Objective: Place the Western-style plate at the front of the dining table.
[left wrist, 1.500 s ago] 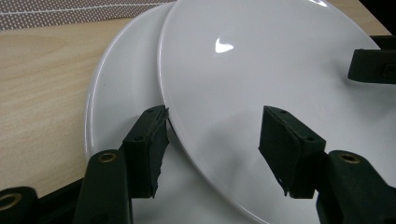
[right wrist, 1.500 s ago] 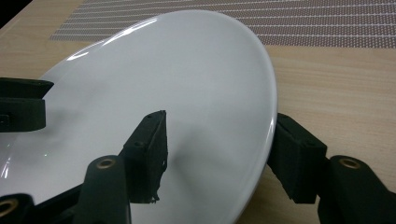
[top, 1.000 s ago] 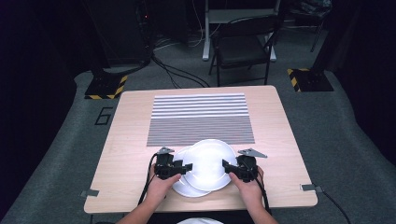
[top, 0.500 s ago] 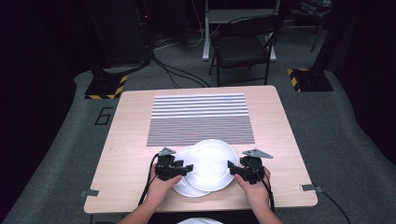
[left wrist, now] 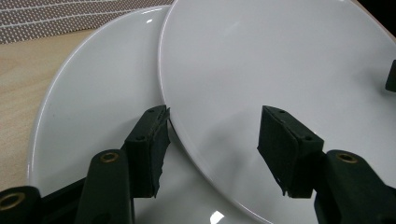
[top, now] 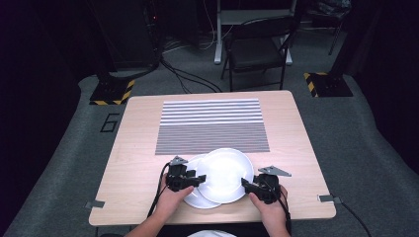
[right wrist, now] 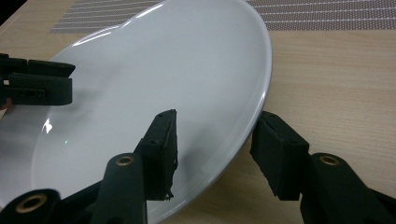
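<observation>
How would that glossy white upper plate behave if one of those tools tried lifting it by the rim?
The glossy white upper plate looks stiff, probably ceramic, so it should not flex. Its shiny glaze seems slippery, so it might slide off the white lower plate that it overlaps. Gripped at one edge by the right tool, it would likely tilt.

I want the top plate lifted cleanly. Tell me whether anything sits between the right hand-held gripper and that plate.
Nothing visible does. The right hand-held gripper already straddles the top plate's rim, one jaw above it and one below. Its jaws have just been closing, with a gap showing at the rim.
</observation>
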A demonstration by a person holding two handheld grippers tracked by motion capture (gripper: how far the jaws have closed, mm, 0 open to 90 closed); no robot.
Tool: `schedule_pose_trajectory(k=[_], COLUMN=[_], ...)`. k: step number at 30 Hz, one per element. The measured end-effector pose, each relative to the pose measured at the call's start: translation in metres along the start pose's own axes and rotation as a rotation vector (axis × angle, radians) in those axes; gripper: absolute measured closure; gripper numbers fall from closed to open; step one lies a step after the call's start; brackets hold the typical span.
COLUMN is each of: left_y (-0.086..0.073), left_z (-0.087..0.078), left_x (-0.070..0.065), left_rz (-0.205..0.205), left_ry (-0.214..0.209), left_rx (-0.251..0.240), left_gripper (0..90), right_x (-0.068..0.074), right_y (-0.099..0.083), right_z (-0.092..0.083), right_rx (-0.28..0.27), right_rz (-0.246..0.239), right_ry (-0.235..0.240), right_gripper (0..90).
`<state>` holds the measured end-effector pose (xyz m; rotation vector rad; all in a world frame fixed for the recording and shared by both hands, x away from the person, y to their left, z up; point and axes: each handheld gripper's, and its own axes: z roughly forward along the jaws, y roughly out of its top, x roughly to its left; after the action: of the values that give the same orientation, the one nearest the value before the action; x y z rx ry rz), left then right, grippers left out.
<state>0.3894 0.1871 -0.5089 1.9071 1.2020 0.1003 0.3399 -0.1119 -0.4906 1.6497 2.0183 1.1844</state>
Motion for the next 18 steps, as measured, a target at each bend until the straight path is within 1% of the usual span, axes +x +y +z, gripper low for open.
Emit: schedule_pose_trajectory(k=[3,8,10,16,18], left_y=[0.0002,0.0014,0.0027,0.0036,0.0037], left_z=[0.0001,0.0012,0.0016,0.0033,0.0039], left_x=[-0.0009,-0.0009,-0.0019,-0.0046,-0.0051], left_rz=[0.002,0.0,0.002,0.013,0.018], left_ry=[0.004,-0.001,-0.009,-0.018,-0.024], left_rx=[0.004,0.003,-0.002,-0.004,-0.001], left_gripper=[42.7,42.7,42.8,43.0,43.1], right_x=[-0.0006,-0.0009,-0.0011,-0.0037,-0.0053], right_y=[-0.0007,0.0001,0.0012,0.0026,0.0019], right_z=[0.0008,0.0009,0.0007,-0.0004,-0.0011], right_rx=[-0.016,-0.023,-0.033,-0.043,-0.044], right_rz=[0.002,0.006,-0.009,-0.021,-0.019], right_ry=[-0.005,-0.006,-0.017,-0.036,-0.043], right_gripper=[50.0,50.0,50.0,50.4,52.2])
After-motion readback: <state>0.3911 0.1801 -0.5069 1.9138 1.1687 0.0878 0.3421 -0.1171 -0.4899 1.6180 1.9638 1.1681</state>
